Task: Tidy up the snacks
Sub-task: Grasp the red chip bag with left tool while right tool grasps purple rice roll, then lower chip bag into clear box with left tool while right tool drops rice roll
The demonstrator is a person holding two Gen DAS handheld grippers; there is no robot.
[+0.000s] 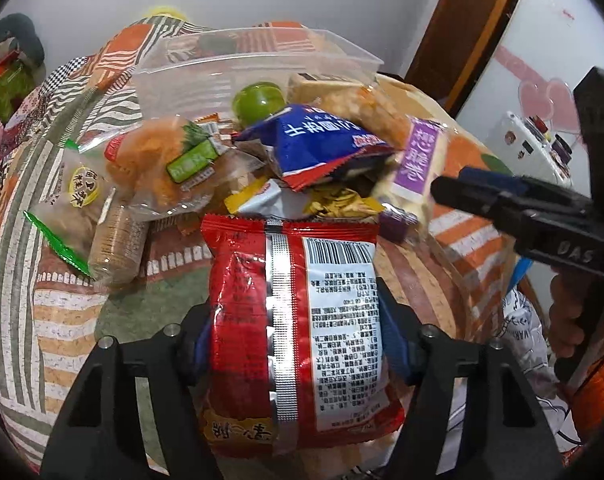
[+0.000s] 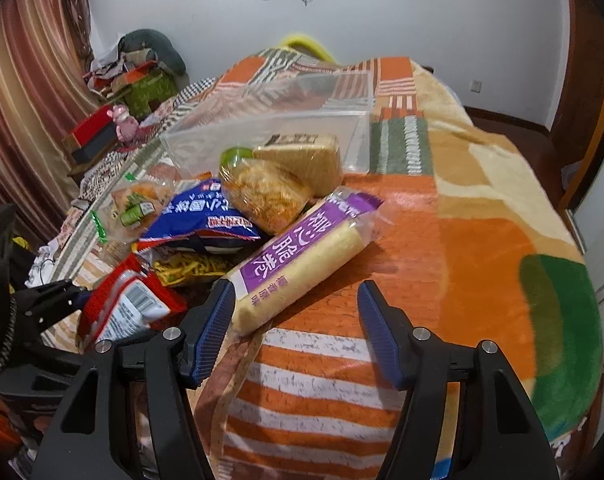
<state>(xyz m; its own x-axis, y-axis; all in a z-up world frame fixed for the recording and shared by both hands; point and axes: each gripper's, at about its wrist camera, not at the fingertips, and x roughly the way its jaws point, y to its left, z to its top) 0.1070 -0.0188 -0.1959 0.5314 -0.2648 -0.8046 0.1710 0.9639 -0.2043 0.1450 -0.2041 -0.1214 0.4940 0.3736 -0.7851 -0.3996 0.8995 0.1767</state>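
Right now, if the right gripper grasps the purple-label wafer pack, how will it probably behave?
The purple-label wafer pack looks long and straight, so probably fairly stiff and light. Its glossy clear wrapper may slip. The right gripper is open beside its near end.

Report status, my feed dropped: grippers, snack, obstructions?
Left hand-held gripper shut on red foil snack bag. Right hand-held gripper open, beside purple-labelled wafer pack. Clear plastic bin behind snack pile.

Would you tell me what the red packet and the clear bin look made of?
Red packet: glossy plastic film, likely foil-lined; it crinkles, glints, and has a silvery seam. Clear bin: rigid transparent plastic; the blanket pattern shows through its walls.
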